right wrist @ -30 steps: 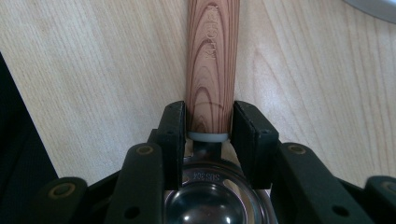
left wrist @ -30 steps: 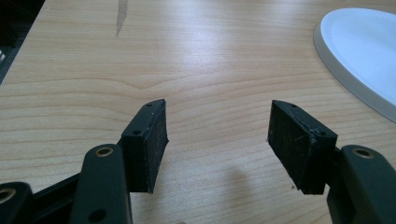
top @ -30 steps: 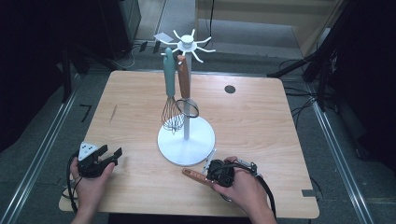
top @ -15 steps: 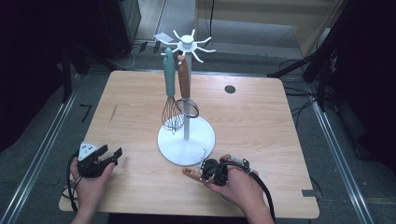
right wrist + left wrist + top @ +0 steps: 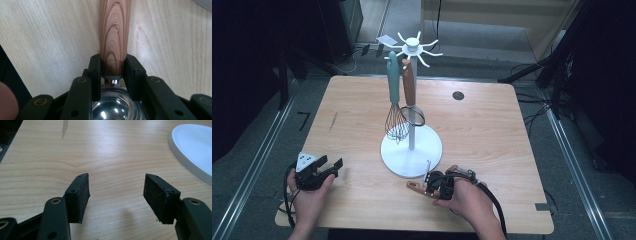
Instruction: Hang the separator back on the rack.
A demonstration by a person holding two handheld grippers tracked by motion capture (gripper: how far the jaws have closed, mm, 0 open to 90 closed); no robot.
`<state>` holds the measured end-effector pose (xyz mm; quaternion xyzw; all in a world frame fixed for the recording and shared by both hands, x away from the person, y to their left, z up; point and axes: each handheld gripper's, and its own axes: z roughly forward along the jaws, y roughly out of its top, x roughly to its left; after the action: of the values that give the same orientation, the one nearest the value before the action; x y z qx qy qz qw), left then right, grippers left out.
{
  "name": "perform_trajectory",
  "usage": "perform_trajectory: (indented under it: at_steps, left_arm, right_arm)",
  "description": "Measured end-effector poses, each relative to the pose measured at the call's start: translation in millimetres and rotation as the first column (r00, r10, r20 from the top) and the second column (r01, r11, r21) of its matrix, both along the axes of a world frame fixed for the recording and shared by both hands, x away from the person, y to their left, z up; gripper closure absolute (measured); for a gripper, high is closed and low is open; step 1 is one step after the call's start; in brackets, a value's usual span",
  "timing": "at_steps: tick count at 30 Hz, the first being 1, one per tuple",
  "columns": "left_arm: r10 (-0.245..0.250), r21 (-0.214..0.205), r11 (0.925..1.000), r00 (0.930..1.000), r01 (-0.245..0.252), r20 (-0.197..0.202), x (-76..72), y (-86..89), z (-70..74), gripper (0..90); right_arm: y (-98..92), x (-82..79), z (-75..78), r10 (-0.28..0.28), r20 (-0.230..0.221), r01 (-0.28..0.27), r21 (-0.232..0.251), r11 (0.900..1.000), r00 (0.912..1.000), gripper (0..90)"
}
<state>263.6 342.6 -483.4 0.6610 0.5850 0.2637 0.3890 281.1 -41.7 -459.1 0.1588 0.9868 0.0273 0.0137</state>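
Right tool (image 5: 113,68) closed onto wooden-handled scoop (image 5: 115,32) (handle btwn pads).

High view: you're seen from above your side of the table (image 5: 362,107), cam facing fwd and down, whole tabletop in shot, your forearms coming in at the near edge. White stand base (image 5: 412,150) sits mid-table.

Left gripper view: cam rides your left gripper (image 5: 314,172), very low and close to the wood, looking along its jaws toward the far right; same stand base (image 5: 192,152) clips its right edge, so that's shared w/ the high view.

Right gripper view: cam on your right gripper (image 5: 437,185), v. close, looking straight along the wooden handle (image 5: 115,35), also visible from above (image 5: 417,186).
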Motion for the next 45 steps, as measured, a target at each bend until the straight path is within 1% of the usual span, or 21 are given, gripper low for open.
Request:
perform_trajectory:
  at_steps: [3,6,8,11,12,15,18,19,20,21,22,25,27,28,31,34,36,38,41,44,45]
  left_arm:
    - [0.001,0.000,1.0000,1.0000,-0.001,0.000,0.1,0.1,-0.1,38.4]
    - [0.001,-0.004,1.0000,1.0000,-0.001,0.006,0.1,0.2,-0.1,38.4]
    - [0.000,-0.008,1.0000,1.0000,0.000,0.010,0.0,0.6,0.1,38.2]
    - [0.007,-0.008,0.9999,0.9999,-0.007,0.010,0.0,0.7,0.3,35.7]
    - [0.008,-0.007,0.9999,0.9999,-0.008,0.009,0.0,0.7,0.4,34.4]
    - [0.004,0.001,1.0000,0.9998,-0.004,0.019,-0.4,0.4,1.1,29.6]
    - [0.022,-0.003,0.9998,0.9996,-0.022,0.018,0.0,1.5,1.5,21.9]
    - [0.027,-0.006,0.9996,0.9995,-0.026,0.018,0.3,2.4,1.6,18.8]
    - [0.030,-0.014,0.9995,0.9994,-0.030,0.018,0.3,3.0,1.8,15.0]
    - [0.034,-0.013,0.9994,0.9992,-0.033,0.020,0.3,3.5,2.1,15.0]
    - [0.035,-0.013,0.9993,0.9992,-0.035,0.021,0.2,3.8,2.3,13.3]
    - [0.014,-0.023,0.9996,0.9994,-0.014,0.031,-0.4,4.3,2.8,9.1]
    - [0.000,-0.032,0.9995,0.9994,0.001,0.034,-0.9,4.4,3.1,8.4]
    - [-0.002,-0.032,0.9995,0.9994,0.003,0.035,-1.1,4.8,3.2,7.8]
    - [0.003,-0.038,0.9993,0.9992,-0.002,0.040,-1.5,5.8,3.8,7.4]
    - [0.002,-0.044,0.9990,0.9991,0.000,0.043,-1.8,7.0,4.3,5.9]
    - [-0.007,-0.057,0.9983,0.9989,0.010,0.047,-2.0,7.5,4.5,1.4]
    - [0.008,-0.049,0.9988,0.9990,-0.006,0.044,-1.9,7.3,4.5,1.4]
    - [0.020,-0.046,0.9988,0.9986,-0.018,0.050,-2.0,7.4,5.0,1.4]
    - [0.023,-0.049,0.9986,0.9982,-0.020,0.056,-2.4,8.0,5.4,0.0]
    - [0.023,-0.050,0.9985,0.9981,-0.021,0.056,-2.5,8.1,5.6,0.0]
  right_arm:
    - [-1.5,-0.7,0.2,-0.015,0.006,0.015,0.007,0.9999,0.9999,70.8]
    - [-5.0,-2.7,0.3,-0.033,0.007,0.033,0.033,0.9989,0.9994,70.8]
    - [-8.3,-3.6,-0.1,-0.032,0.014,0.031,0.065,0.9974,0.9994,70.8]
    - [-12.7,-4.6,-0.5,-0.061,-0.001,0.061,0.119,0.9910,0.9981,70.8]
    - [-13.8,-4.6,-0.5,-0.054,0.003,0.053,0.130,0.9901,0.9985,70.9]
    - [-16.5,-6.3,2.0,-0.065,0.017,0.061,0.159,0.9854,0.9978,70.8]
    - [-20.2,-7.0,6.4,-0.078,0.026,0.070,0.209,0.9753,0.9966,70.9]
    - [-22.5,-5.7,7.6,-0.073,0.035,0.063,0.227,0.9719,0.9967,70.8]
    - [-25.7,-5.5,10.2,-0.087,0.040,0.074,0.256,0.9639,0.9954,70.9]
    - [-25.7,-5.5,10.2,-0.087,0.040,0.074,0.256,0.9639,0.9954,70.9]
    - [-27.4,-5.3,11.5,-0.095,0.040,0.081,0.271,0.9592,0.9947,70.8]
    - [-32.0,-5.3,14.4,-0.106,0.051,0.085,0.313,0.9459,0.9931,70.9]
    - [-34.9,-4.6,15.8,-0.102,0.059,0.076,0.340,0.9373,0.9930,70.9]
    - [-36.3,-5.2,17.1,-0.114,0.061,0.086,0.351,0.9323,0.9916,70.9]
    - [-41.6,-4.4,19.6,-0.128,0.070,0.089,0.405,0.9098,0.9893,70.9]
    - [-48.6,-2.9,21.8,-0.155,0.075,0.105,0.457,0.8834,0.9850,70.9]
    - [-53.8,-1.4,22.7,-0.174,0.076,0.115,0.492,0.8630,0.9818,70.9]
    - [-59.2,-0.5,24.1,-0.204,0.064,0.140,0.528,0.8375,0.9768,70.9]
    - [-65.7,1.2,24.7,-0.232,0.073,0.149,0.575,0.8043,0.9700,70.9]
    - [-71.1,2.4,25.5,-0.269,0.089,0.161,0.609,0.7765,0.9591,70.9]
    - [-73.1,2.6,26.2,-0.281,0.097,0.162,0.625,0.7640,0.9547,70.9]
